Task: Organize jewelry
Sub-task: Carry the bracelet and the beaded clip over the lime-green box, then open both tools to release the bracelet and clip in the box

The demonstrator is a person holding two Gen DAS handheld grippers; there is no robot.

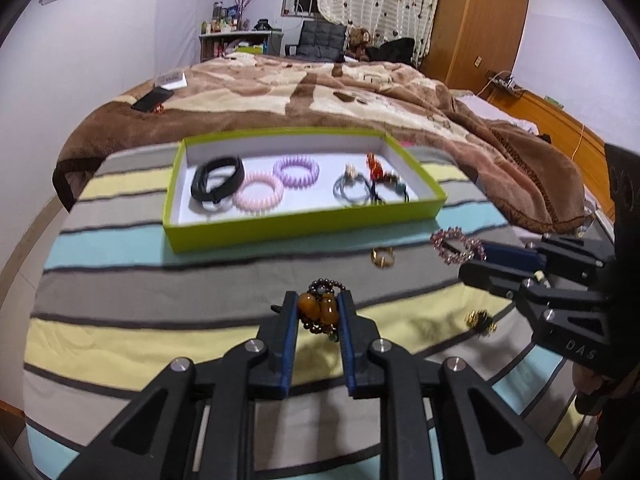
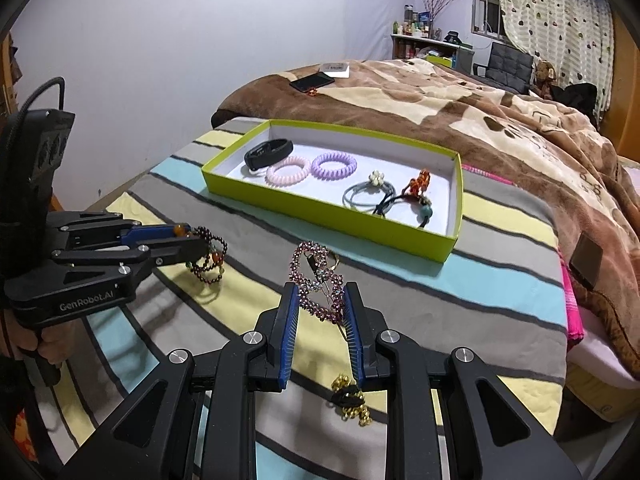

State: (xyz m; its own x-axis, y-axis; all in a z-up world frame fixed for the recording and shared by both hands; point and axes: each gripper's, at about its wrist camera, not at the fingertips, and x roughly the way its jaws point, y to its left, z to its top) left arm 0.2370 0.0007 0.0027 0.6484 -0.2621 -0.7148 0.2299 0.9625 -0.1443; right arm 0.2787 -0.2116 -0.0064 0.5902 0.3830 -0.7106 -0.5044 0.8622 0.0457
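Fingers [image 1: 297,322] of the left gripper [image 1: 319,312] clamp an amber-beaded bracelet [image 1: 320,308] just above the striped bedspread [image 1: 120,288], the right gripper [image 2: 320,304] pinches a rhinestone hair clip [image 2: 320,280], so carrying both to the far green tray [image 1: 304,224] seems next.

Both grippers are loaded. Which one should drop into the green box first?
Right, probably. The right gripper holds the flower hair clip raised, with the green box just ahead. The left gripper grips the beaded bracelet farther back, with more striped cloth to cross.
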